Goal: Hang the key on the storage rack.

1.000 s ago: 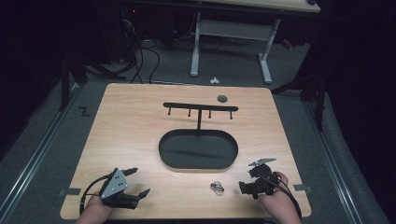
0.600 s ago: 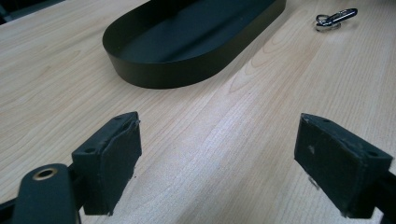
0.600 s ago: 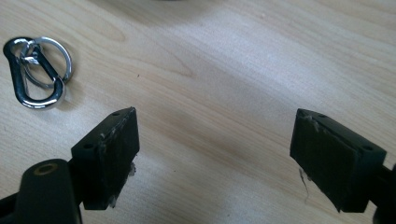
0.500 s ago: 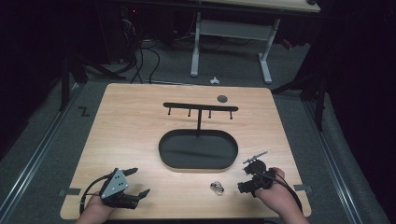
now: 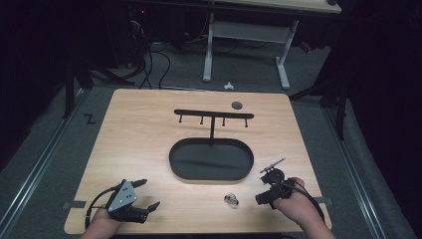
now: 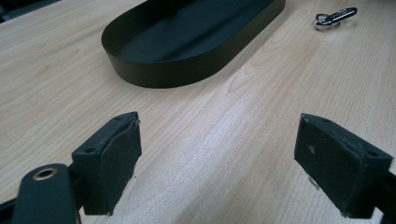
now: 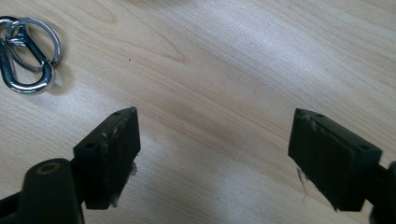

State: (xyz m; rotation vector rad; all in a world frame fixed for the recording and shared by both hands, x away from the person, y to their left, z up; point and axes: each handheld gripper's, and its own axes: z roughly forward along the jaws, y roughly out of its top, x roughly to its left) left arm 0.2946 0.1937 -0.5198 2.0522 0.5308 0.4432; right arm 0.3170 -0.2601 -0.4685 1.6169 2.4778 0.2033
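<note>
1. Pale wood-grain surface sits in a dark room, with a desk frame and cables on the floor beyond its far edge.
2. Right gripper: jaws wide apart, nothing between them, hovering low over bare wood. Left gripper: jaws equally wide and empty, at the near left corner.
3. Just beyond the right gripper's jaws, toward the middle of the near edge, lies a small metal carabiner clip with key rings, flat on the wood, just beside the black oval tray.
4. Behind the tray rises a black hook rack; a small dark disc lies near the far edge.
5. Judging by its look, the clip is light, rigid and slick, likely to skate or swivel. Pinching across the carabiner's body seems safer than taking a loose ring.
</note>
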